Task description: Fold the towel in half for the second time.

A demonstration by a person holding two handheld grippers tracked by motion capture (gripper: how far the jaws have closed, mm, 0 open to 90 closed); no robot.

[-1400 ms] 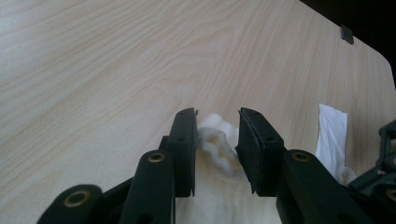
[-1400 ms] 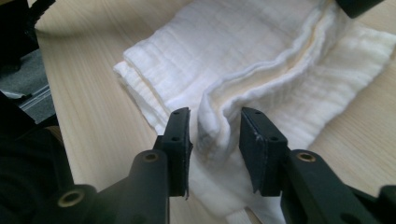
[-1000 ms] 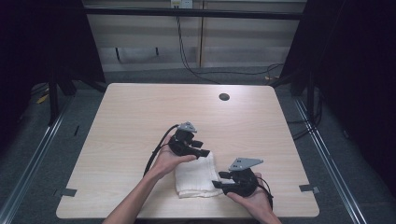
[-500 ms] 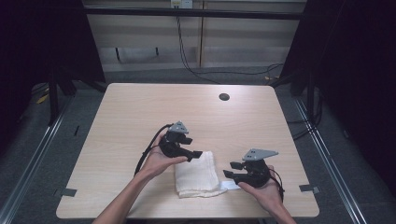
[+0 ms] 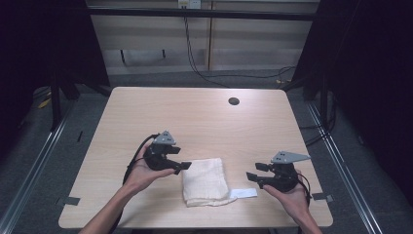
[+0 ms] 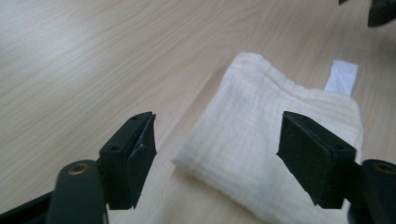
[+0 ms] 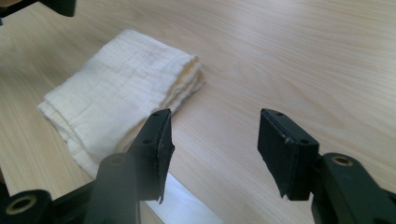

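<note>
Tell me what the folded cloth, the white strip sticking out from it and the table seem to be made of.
Cloth: soft cream woven cotton, probably gauze or muslin; a crinkled grid weave and limp stacked layers show in both gripper views.
Strip: smooth, flat, bright white, likely a sewn-in label of satin or paper; too plain to tell which.
Table: pale wood-grain top, matte; the even grain suggests laminate rather than solid wood.
</note>
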